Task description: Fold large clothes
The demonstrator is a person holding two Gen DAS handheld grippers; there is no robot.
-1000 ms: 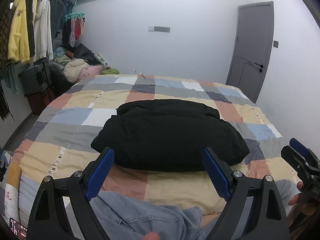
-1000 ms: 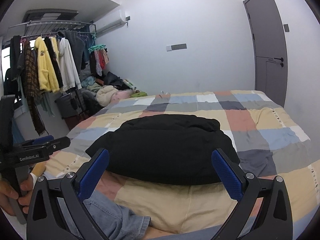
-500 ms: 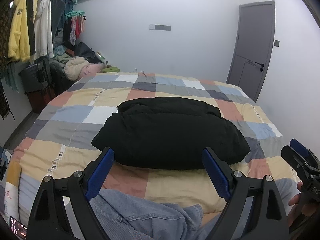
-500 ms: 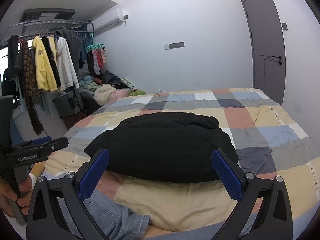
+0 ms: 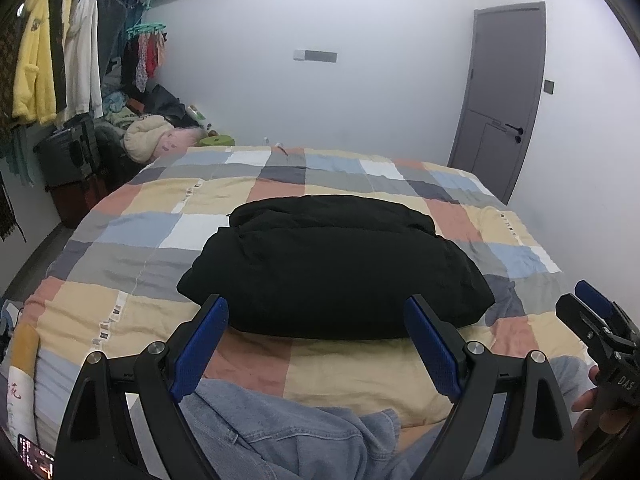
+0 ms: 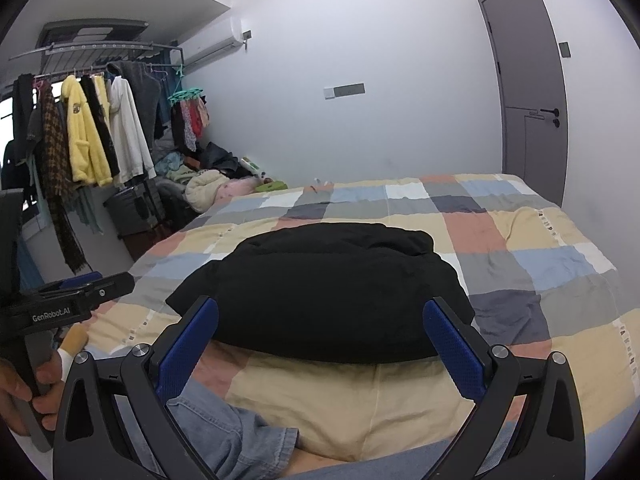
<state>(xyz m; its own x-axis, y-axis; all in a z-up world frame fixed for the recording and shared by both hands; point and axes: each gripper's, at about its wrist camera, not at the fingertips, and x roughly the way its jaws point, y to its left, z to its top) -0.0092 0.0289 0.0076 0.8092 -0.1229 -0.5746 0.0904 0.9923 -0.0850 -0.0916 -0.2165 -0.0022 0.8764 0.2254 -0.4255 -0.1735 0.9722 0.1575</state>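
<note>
1. Left wrist view: your left gripper (image 5: 316,314) has its jaws spread wide with nothing between the blue pads (image 5: 198,346).
2. The folded black garment (image 5: 336,266) lies on the bed (image 5: 120,292), at 12 o'clock from that gripper, just past the fingertips and not touched by them. It sits as a thick bundle near the middle of the checked cover.
3. A denim garment (image 5: 280,436) lies crumpled at the near edge of the bed, at 6 o'clock, under and behind the gripper.
4. At 3 o'clock you see your right gripper (image 5: 596,320) from the side, held in your right hand (image 5: 592,408); from this angle you cannot tell how its jaws stand.
5. A grey door (image 5: 504,92) stands at 1 o'clock; a rack of hanging clothes (image 5: 52,60) is at 10 o'clock.
6. Right wrist view: your right gripper (image 6: 320,322) has its jaws wide apart and holds nothing.
7. The black garment (image 6: 332,292) lies at 12 o'clock on the bed (image 6: 560,280), just beyond the pads (image 6: 456,354), clear of them.
8. The denim garment (image 6: 224,436) lies at 7 o'clock on the near edge.
9. Your left gripper (image 6: 80,296) shows at 9 o'clock, gripped by your left hand (image 6: 24,392), apart from the black garment.
</note>
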